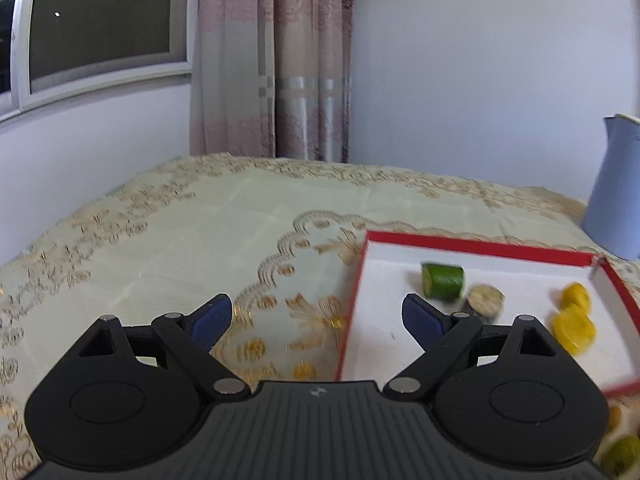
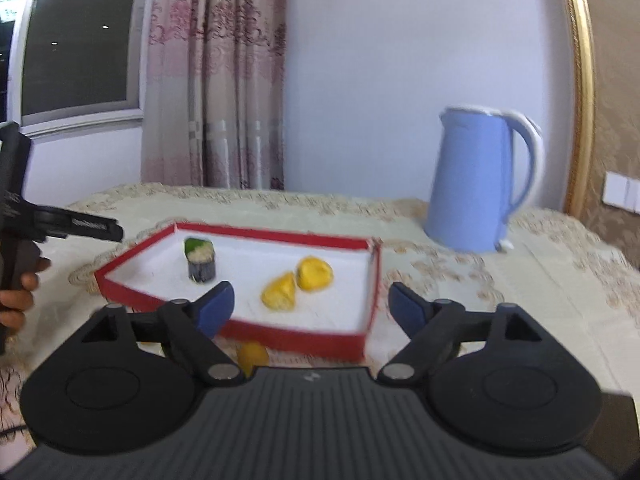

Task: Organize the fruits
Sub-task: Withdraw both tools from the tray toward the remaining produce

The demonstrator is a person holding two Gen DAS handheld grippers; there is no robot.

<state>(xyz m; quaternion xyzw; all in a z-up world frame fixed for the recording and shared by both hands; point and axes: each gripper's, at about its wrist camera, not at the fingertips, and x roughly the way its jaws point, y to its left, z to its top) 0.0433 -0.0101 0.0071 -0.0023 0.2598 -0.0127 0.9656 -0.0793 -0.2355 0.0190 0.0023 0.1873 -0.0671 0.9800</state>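
Red tray (image 2: 276,336) — four pieces in; right gripper (image 2: 311,304) and left gripper (image 1: 317,320) both released, empty; next: fetch yellow fruit (image 2: 252,354) lying outside tray front

Left wrist view: mounted behind the left tool (image 1: 317,316), low over the surface (image 1: 168,248), facing the curtain (image 1: 276,60) and window (image 1: 100,20), with the red tray (image 1: 480,245) close at lower right. Right wrist view: mounted behind the right tool (image 2: 311,305), facing the same wall from further right, tray (image 2: 280,236) just ahead. Shared by both: tray, curtain, window, blue kettle (image 2: 476,184).
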